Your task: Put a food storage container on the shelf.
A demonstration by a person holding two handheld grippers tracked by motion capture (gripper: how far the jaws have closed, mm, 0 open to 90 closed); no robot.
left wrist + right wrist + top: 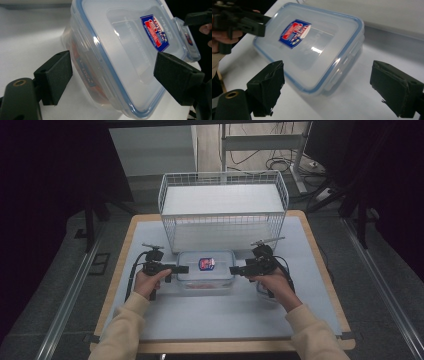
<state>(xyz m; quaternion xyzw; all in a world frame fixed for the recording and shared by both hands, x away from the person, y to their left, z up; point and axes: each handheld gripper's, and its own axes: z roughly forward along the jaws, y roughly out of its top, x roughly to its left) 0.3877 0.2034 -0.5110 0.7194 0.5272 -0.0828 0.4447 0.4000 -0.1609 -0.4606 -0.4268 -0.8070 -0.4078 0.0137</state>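
Observation:
A clear plastic container (206, 270) with a blue-rimmed lid and a red and blue sticker lies on the mat in front of the basket. Something reddish shows through its wall (77, 53). My left gripper (183, 269) is level at the container's left end, and in the left gripper view (113, 75) its jaws stand open on either side of the near corner, with the pads (56, 75) off the plastic. My right gripper (234, 269) points at the right end. Its jaws (329, 90) are spread wide and open just short of the container (312, 47).
A white wire basket (222, 210) stands behind the container at the table's back. A smaller clear blue-rimmed piece (187, 37) lies beside the container on the right-hand side. The pale mat (210, 315) runs bare toward the front edge, with a wooden rim (320, 255) around it.

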